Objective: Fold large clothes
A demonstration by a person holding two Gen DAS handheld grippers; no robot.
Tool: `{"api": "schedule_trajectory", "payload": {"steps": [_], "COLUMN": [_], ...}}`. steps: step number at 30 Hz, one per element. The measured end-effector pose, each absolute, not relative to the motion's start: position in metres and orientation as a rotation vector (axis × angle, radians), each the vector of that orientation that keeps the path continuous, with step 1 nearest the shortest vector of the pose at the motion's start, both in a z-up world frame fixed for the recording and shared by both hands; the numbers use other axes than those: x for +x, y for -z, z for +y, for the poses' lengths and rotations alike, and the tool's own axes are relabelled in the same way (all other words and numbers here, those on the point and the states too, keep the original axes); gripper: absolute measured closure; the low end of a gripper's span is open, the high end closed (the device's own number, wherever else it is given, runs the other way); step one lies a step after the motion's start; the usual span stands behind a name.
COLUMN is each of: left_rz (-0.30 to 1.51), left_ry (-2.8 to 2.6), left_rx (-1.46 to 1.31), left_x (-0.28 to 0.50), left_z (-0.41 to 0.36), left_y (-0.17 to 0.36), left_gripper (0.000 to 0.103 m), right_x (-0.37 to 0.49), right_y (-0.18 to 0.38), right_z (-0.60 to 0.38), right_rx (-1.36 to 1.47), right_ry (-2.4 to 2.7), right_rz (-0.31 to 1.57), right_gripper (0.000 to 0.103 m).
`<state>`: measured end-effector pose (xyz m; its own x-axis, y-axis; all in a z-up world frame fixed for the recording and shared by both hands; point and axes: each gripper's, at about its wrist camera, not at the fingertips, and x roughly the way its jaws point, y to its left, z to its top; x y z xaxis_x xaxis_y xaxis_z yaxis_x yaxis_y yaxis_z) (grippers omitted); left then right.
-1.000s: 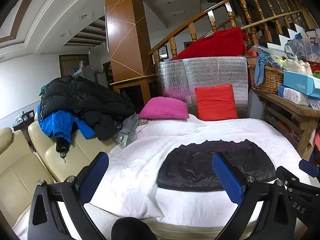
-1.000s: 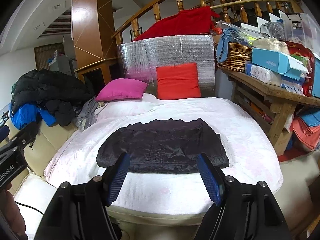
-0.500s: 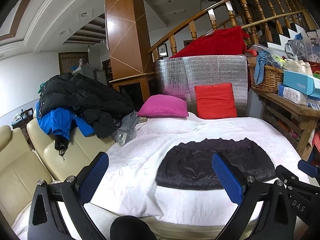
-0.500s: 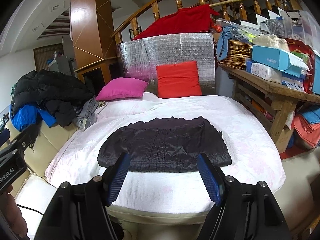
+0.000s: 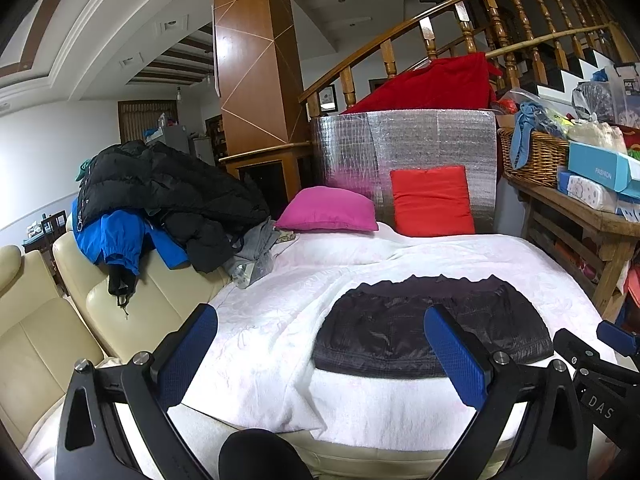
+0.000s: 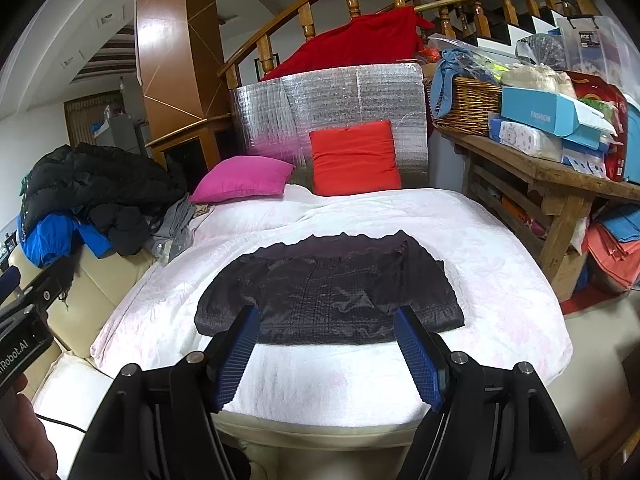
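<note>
Right wrist view took in the whole folded black jacket [image 6: 330,292] lying flat on the white blanket [image 6: 480,240], the right gripper [image 6: 328,354] wide and empty before its near edge; left wrist view showed the jacket [image 5: 400,332] partly behind a pad of the left gripper [image 5: 320,350], equally wide, empty; the cream sofa [image 5: 44,340] appeared more fully; the sleeves were tucked out of sight.
</note>
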<state>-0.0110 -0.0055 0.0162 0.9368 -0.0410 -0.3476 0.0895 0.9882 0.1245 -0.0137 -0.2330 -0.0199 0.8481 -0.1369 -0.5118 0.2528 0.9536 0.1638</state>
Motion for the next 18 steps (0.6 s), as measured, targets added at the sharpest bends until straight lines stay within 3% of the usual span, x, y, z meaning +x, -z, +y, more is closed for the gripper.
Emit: {"api": "schedule_trajectory", "payload": {"steps": [18], "left_rz": [0.358], "left_ry": [0.066], "left_rx": [0.141], "left_x": [-0.0096], "left_z": [-0.0047], "left_y": [-0.0141], "left_gripper": [0.0], "right_x": [-0.0123], "right_y": [0.0222], "right_z": [-0.2311], "right_rx": [0.238], "right_ry": [0.207], "right_rz": [0.522], "right_gripper": [0.03]}}
